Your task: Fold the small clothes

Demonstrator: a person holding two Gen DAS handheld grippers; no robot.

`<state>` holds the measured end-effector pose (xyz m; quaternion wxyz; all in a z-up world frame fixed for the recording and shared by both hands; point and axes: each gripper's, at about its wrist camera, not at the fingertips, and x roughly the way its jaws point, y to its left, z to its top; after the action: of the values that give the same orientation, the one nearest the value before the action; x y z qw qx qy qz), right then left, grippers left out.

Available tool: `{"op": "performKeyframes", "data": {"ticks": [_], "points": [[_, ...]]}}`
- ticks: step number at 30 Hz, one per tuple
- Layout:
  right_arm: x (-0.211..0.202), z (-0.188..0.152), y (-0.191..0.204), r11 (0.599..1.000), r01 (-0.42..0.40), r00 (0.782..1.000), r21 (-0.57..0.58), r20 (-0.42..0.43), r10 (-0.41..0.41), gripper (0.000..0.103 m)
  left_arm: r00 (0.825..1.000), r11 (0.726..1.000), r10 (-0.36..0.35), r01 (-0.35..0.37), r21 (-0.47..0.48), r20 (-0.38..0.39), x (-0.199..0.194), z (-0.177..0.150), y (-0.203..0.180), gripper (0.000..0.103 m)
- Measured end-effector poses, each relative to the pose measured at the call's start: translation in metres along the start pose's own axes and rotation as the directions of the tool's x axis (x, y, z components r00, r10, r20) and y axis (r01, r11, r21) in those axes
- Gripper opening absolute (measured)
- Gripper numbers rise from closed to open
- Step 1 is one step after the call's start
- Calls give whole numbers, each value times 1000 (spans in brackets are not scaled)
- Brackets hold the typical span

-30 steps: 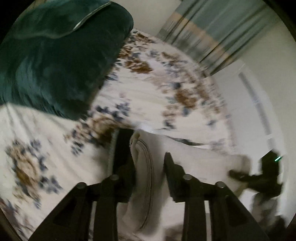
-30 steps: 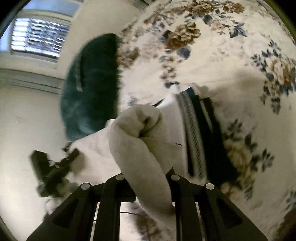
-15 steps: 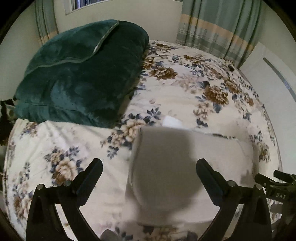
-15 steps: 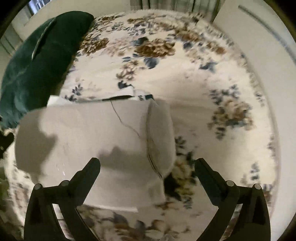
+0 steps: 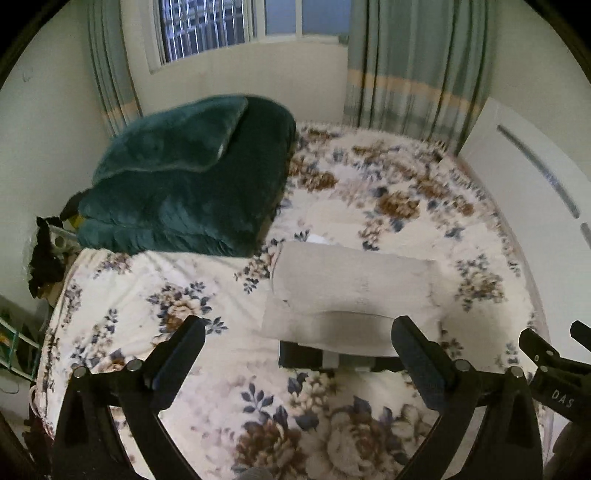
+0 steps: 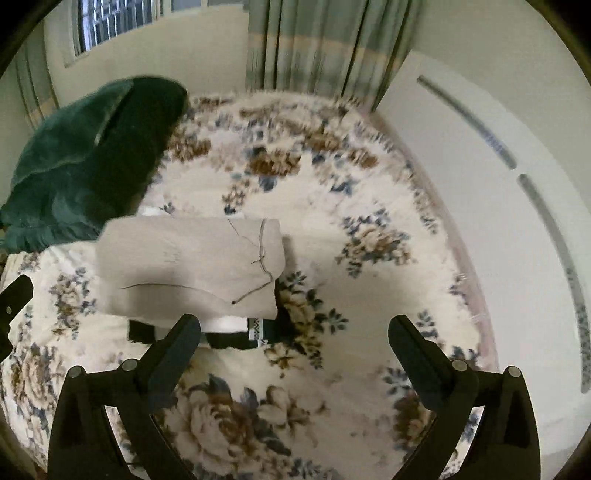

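A folded beige garment [image 5: 351,291] lies flat on the floral bedspread [image 5: 207,317]; it also shows in the right wrist view [image 6: 188,266]. Its dark waistband with a white patterned band [image 6: 236,334] sticks out from under the near edge. My left gripper [image 5: 299,343] is open and empty, held above and in front of the garment. My right gripper [image 6: 295,339] is open and empty, to the right of the garment's near corner. Neither gripper touches the cloth.
A folded dark green blanket [image 5: 192,184] lies at the back left of the bed. Striped curtains [image 5: 410,62] and a window [image 5: 207,29] are behind. A white panel [image 6: 491,206] runs along the bed's right side. Dark clutter [image 5: 44,258] sits off the left edge.
Both grippers were shut on the beige garment a second ago. They have let go, opened wide and pulled back and up. The garment now lies folded on the bed.
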<state>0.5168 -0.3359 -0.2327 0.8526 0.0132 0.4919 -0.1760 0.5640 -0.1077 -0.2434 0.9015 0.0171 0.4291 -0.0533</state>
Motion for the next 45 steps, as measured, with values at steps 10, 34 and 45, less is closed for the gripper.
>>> {"op": "performKeyframes", "data": {"ticks": [10,34,45], "points": [[-205,-67,-19,1000,-1,982,25,187,-4,103,989,998,-35,28,47,143,-162,-32,-1,103],[-447,-222,-76,994,-89,912,-65,395,108,103,969,997,45,-28,-72,243,-364,-151,7,103],[-482,-221,-77,995,-86,897,-44,431,97,103,956,997,56,-40,-62,287,-393,-154,19,103]]}}
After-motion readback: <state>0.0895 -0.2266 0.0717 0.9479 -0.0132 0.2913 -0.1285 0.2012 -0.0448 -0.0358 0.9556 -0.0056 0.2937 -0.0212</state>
